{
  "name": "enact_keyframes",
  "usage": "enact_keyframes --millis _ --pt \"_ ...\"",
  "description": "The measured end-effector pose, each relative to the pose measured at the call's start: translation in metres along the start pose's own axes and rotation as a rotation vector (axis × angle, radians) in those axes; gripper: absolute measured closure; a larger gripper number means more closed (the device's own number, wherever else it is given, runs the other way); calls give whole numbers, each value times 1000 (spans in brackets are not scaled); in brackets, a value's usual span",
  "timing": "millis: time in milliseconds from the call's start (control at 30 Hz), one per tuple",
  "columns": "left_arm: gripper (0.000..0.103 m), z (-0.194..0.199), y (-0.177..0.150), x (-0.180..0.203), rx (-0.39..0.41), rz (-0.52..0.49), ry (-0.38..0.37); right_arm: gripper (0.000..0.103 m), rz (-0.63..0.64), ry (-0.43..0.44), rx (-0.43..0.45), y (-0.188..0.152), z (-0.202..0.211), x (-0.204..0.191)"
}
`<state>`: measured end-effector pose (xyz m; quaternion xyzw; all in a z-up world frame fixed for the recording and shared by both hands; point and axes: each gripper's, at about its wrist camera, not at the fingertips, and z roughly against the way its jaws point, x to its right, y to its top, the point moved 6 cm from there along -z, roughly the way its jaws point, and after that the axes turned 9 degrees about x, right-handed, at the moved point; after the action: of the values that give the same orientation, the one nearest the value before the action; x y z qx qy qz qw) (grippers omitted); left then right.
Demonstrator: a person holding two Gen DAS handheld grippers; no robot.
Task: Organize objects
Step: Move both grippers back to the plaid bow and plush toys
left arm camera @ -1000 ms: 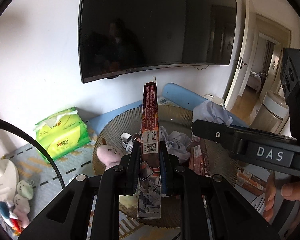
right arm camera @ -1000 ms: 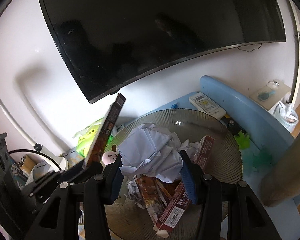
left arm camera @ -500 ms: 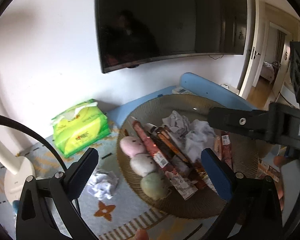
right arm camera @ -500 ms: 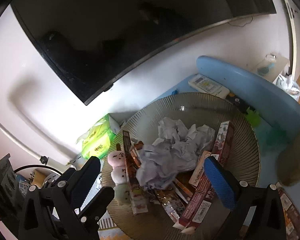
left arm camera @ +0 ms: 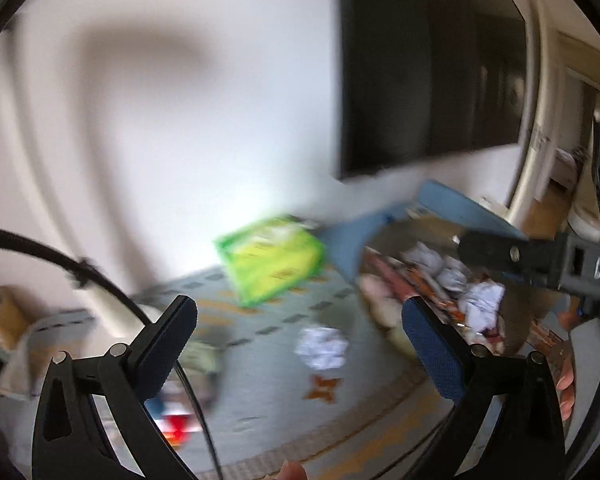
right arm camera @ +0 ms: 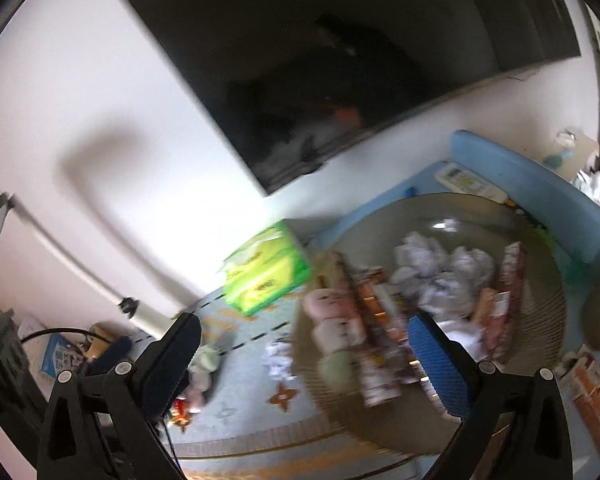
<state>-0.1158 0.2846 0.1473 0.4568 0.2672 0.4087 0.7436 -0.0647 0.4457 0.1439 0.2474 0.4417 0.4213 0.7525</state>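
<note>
Both views are motion-blurred. My left gripper (left arm camera: 300, 344) is open and empty above the patterned mat, with a crumpled white paper ball (left arm camera: 322, 346) lying between its fingers' line of sight. My right gripper (right arm camera: 304, 360) is open and empty at the left edge of the round woven basket (right arm camera: 540, 320). The basket holds crumpled paper (right arm camera: 440, 272), long snack boxes (right arm camera: 376, 320) and pastel plush toys (right arm camera: 332, 332). The basket shows in the left wrist view (left arm camera: 516, 320) at right. The paper ball shows in the right wrist view (right arm camera: 278, 360) on the mat.
A green tissue pack (left arm camera: 272, 264) lies on the mat by the wall. A black TV (right arm camera: 340, 60) hangs above. A blue bench (right arm camera: 532, 184) with a remote (right arm camera: 466, 180) is behind the basket. Small toys (right arm camera: 200, 364) and a white lamp base (right arm camera: 148, 316) are at left.
My left gripper let go of the tall snack box, which now lies in the basket. My right gripper let go of the crumpled paper. Both cameras have swung left toward the mat.
</note>
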Motion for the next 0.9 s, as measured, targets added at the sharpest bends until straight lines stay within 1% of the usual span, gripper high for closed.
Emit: enact_keyframes --millis 100,133,233,300,367,433,500,567,667,767,833,900 --pt "0 31 8 -48 39 26 81 0 29 31 -9 -11 -5 -31" --pt "0 40 8 -69 44 29 124 0 43 47 -13 -17 -8 -46" --pt "0 54 -4 -112 32 23 213 0 75 85 -41 -38 -20 -82" --pt "1 56 -22 -143 -5 32 262 0 95 107 -69 -56 -31 -104" --pt "0 53 -50 -174 -61 59 302 0 129 122 -102 -78 -45 -124" --pt "1 46 -80 -198 -121 90 324 0 202 134 -129 -106 -63 -147" --pt "1 38 -113 -216 -173 125 310 0 269 131 -133 -126 -78 -158" --pt "1 28 -142 -224 -208 154 265 0 354 120 -136 -149 -98 -169" --pt "1 9 -174 -222 -270 135 231 0 392 120 -161 -171 -123 -174" --pt "1 -8 -192 -217 -311 109 209 0 410 143 -185 -189 -147 -182" --pt "1 -17 -197 -215 -315 118 187 0 433 148 -201 -198 -161 -186" --pt "1 -24 -196 -213 -311 135 166 0 446 159 -196 -203 -167 -191"
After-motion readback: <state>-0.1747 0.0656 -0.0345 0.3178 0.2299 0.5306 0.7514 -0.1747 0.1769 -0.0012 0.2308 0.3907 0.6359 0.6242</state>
